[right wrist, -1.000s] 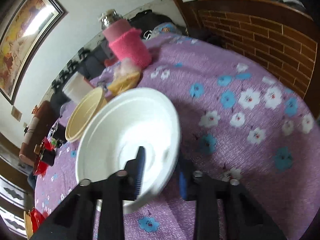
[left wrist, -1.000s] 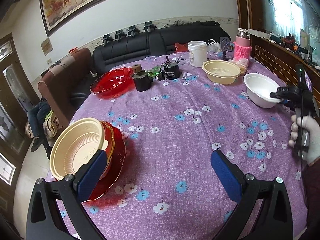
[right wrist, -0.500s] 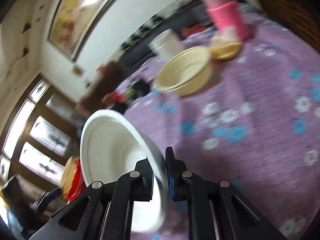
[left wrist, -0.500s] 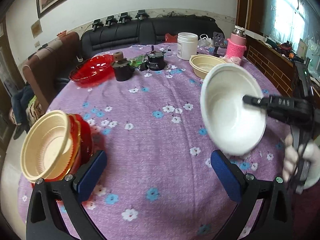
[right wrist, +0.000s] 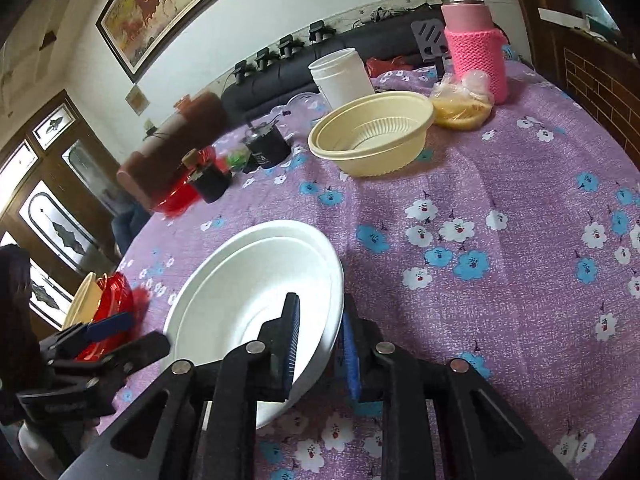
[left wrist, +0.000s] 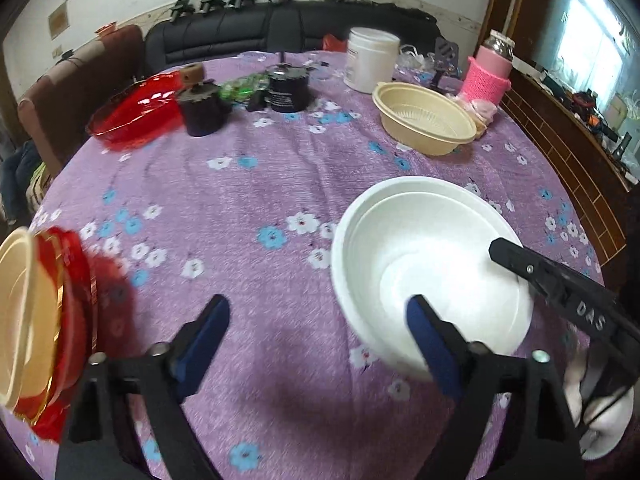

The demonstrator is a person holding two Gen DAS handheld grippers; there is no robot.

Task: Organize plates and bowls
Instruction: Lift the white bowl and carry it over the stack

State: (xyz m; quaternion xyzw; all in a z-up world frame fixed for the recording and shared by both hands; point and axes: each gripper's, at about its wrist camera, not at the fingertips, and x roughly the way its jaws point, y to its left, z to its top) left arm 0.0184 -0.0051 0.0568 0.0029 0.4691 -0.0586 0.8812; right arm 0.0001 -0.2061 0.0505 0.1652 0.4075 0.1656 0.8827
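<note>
- White, thin-walled and probably plastic or foam, the white bowl (right wrist: pixel 256 300) sits nearest, pinched at its near rim by the right gripper (right wrist: pixel 320 336), one pad inside the wall and one outside; the jaws are easing apart slightly, yet the pads look to be on the rim.
- Held this way the bowl hangs tilted just above the purple flowered tablecloth (right wrist: pixel 500 280), near the table's front edge (whether its far lip touches the cloth I cannot tell).
- It should be very light and a little flexible, so a rim pinch is enough; squeezing hard could buckle the wall, and the smooth surface might slip if the tilt grows.
- Beside it, the left gripper (left wrist: pixel 316 332) has its jaws wide but closing, one blue pad (left wrist: pixel 424 332) reaching over the bowl's near edge, nothing pressed between them. A second hold on the opposite rim would steady the bowl.
- Off to the left edge stands the stack (left wrist: pixel 44 320): a cream bowl nested in red dishes, the likely place for the white one.
- Farther back a second cream bowl (right wrist: pixel 372 136) rests alone on the cloth, stiff-looking with a ribbed base, best taken by its rolled rim.
- Beyond that come a red dish (left wrist: pixel 136 116), dark jars, a white tub (right wrist: pixel 344 72) and a pink-sleeved flask (right wrist: pixel 472 48).
</note>
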